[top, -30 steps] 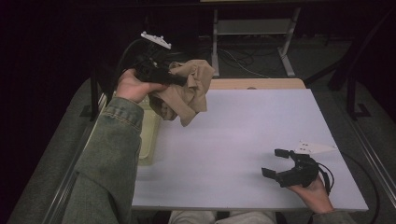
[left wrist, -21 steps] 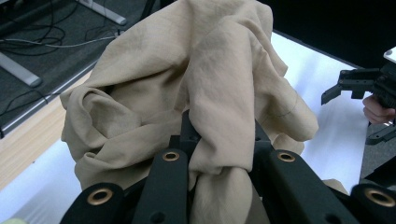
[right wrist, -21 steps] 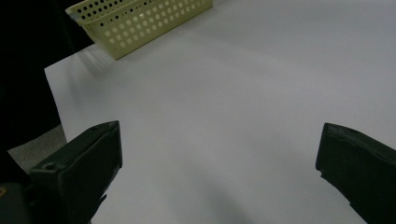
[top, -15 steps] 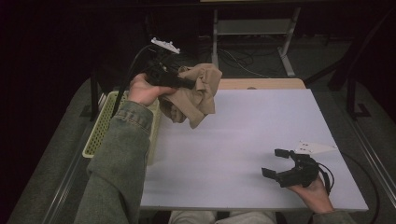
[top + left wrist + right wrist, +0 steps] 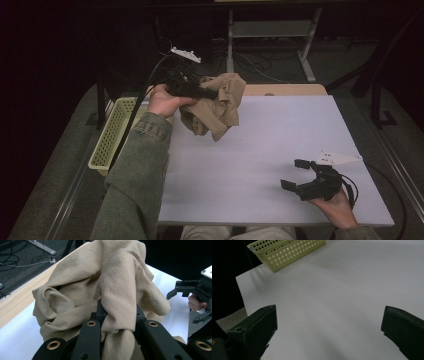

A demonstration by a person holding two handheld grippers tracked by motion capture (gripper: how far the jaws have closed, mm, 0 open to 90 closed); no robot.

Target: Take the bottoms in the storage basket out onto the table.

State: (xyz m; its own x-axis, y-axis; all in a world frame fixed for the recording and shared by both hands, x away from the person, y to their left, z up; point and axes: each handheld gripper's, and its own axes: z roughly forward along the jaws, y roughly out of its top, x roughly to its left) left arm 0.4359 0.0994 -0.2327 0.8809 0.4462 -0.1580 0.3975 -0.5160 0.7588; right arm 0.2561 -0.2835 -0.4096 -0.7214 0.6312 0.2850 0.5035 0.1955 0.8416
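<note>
Tan, crumpled cloth point(image 5: 217, 102) hangs bunched in the left gripper point(image 5: 212, 93), lifted above the table's point(image 5: 240, 165) far-left corner. Left gripper view: jaws pinch only a fold, so I'd move it slowly. Right gripper view: jaws wide, empty, yellow basket point(image 5: 287, 250) ahead.

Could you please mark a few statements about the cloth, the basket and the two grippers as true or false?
1. The left gripper is clamped on the tan cloth. True.
2. The cloth lies flat on the white table. False: it hangs bunched from the jaws, lifted above the table.
3. The right gripper is open and holds nothing. True.
4. The yellow basket sits at the table's right edge. False: it is at the left edge, beside the person's left sleeve.
</note>
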